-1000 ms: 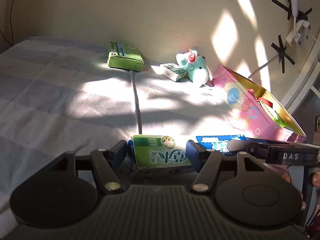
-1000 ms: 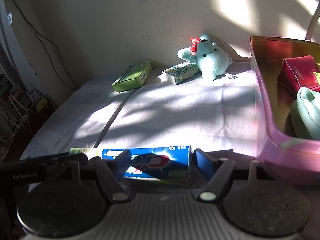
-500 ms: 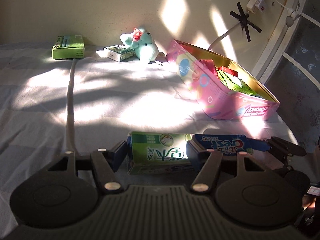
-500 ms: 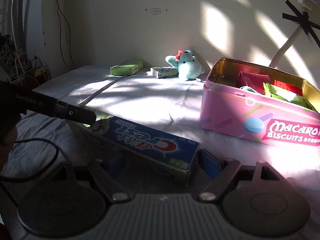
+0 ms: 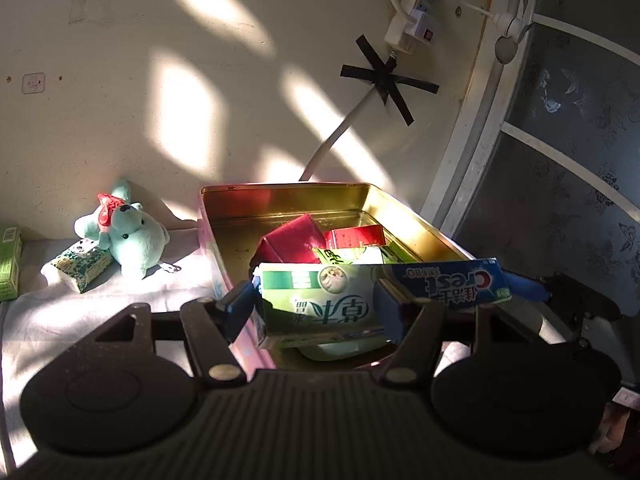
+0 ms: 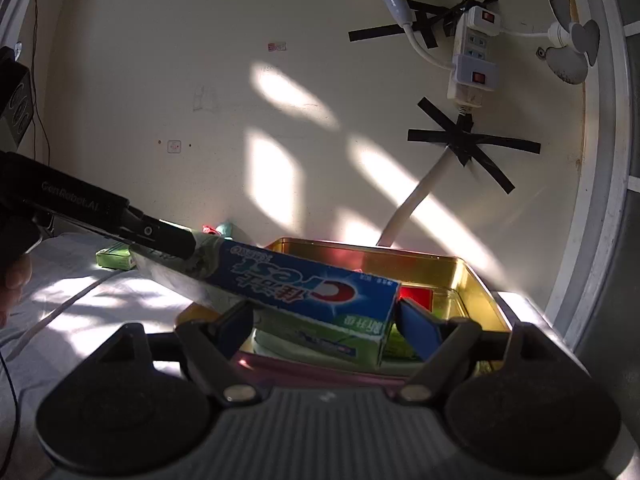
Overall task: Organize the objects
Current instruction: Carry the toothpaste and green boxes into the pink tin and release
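A long toothpaste box, green at one end (image 5: 320, 300) and blue with "Crest" at the other (image 6: 316, 292), is held by both grippers. My left gripper (image 5: 316, 304) is shut on its green end. My right gripper (image 6: 324, 320) is shut on its blue end. The box hangs level just above the open pink biscuit tin (image 5: 288, 196), which holds a red pouch (image 5: 294, 244) and green and red packets. The tin's gold rim also shows in the right wrist view (image 6: 472, 276).
On the white bed sheet left of the tin lie a teal plush toy (image 5: 128, 236), a small patterned pack (image 5: 78, 266) and a green box (image 5: 8, 260). A wall with a taped power strip (image 5: 412, 16) stands behind; a door frame is at right.
Both grippers have carried the toothpaste box up off the bed and rightward, from in front of the tin to just above its open top.
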The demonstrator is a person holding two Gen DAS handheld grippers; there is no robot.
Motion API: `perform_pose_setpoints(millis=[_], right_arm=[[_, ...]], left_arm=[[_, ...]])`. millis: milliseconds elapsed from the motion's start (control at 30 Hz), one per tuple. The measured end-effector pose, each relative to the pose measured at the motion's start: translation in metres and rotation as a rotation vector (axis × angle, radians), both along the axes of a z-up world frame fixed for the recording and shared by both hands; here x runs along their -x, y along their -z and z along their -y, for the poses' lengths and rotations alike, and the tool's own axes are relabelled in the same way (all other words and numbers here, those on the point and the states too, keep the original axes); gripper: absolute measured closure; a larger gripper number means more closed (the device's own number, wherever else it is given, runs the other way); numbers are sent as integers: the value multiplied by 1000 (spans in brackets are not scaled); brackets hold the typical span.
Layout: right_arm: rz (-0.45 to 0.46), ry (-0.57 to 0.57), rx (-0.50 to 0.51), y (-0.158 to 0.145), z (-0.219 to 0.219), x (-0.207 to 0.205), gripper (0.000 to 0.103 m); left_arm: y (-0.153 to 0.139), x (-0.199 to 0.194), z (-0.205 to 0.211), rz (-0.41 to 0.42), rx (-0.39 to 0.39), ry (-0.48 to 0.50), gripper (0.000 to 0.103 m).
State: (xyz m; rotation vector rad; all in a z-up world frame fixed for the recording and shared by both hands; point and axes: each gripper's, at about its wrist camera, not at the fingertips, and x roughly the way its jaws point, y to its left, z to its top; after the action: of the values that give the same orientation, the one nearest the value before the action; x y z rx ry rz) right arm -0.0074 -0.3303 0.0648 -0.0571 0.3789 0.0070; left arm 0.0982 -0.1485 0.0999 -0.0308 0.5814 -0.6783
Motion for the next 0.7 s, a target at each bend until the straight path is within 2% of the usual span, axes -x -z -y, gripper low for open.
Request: perform_pose_setpoints(millis=[233, 300, 367, 567, 667, 700], right_arm=[[-134, 46, -31, 26, 44, -38, 24], [-149, 50, -32, 29, 48, -45, 29], [-169, 38, -25, 30, 50, -55, 29], [-158, 81, 29, 34, 49, -85, 26], [-147, 117, -1, 32, 53, -91, 27], [-131, 119, -30, 30, 54, -87, 28]], left_arm=[[31, -30, 52, -81, -130, 16, 38], [36, -34, 62, -77, -161, 10, 37], [35, -36, 70, -55, -185, 11, 34], [40, -54, 92, 4, -273, -17, 32], [43, -62, 94, -13, -291, -60, 34], [40, -60, 91, -16, -274, -59, 34]])
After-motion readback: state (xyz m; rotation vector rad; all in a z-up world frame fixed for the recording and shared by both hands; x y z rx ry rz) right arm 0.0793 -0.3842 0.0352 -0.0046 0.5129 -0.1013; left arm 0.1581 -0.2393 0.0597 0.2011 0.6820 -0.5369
